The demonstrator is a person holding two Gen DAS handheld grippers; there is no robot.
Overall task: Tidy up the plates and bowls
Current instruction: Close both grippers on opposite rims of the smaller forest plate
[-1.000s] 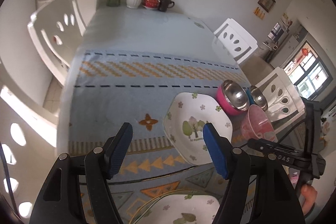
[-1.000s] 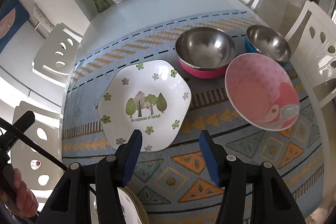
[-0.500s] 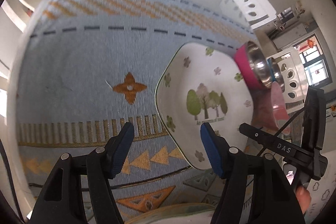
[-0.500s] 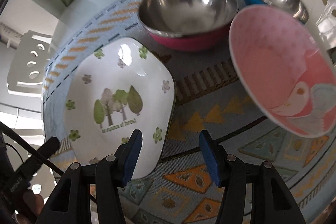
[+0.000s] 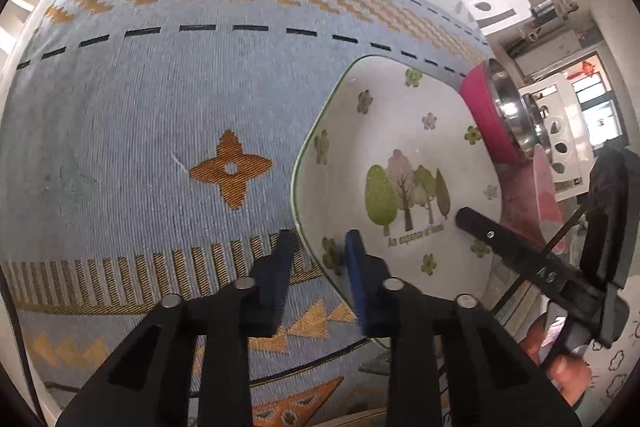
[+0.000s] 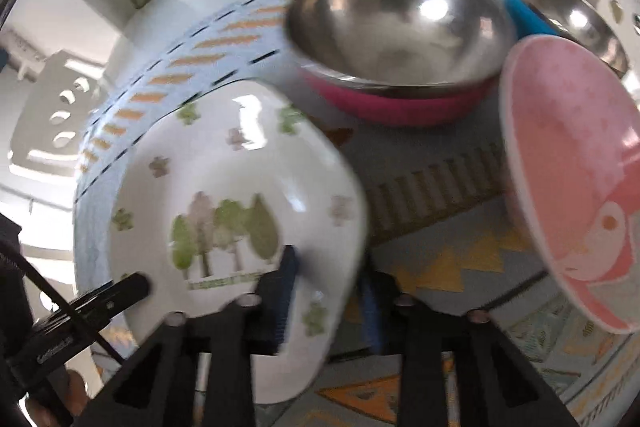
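I've got both grippers closing on the tree plate [image 5: 400,163], left gripper [image 5: 320,259] and right gripper [image 6: 330,275] straddling opposite rims so it lifts level.

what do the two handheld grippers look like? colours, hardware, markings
Both match: the left gripper and right gripper have matte black angular frames with triangular cut-outs, silver pivot pins at the joints, and ribbed blue pads on the fingers. The right unit, seen from the left wrist, carries white lettering and thin black cables. No sleeve is visible.
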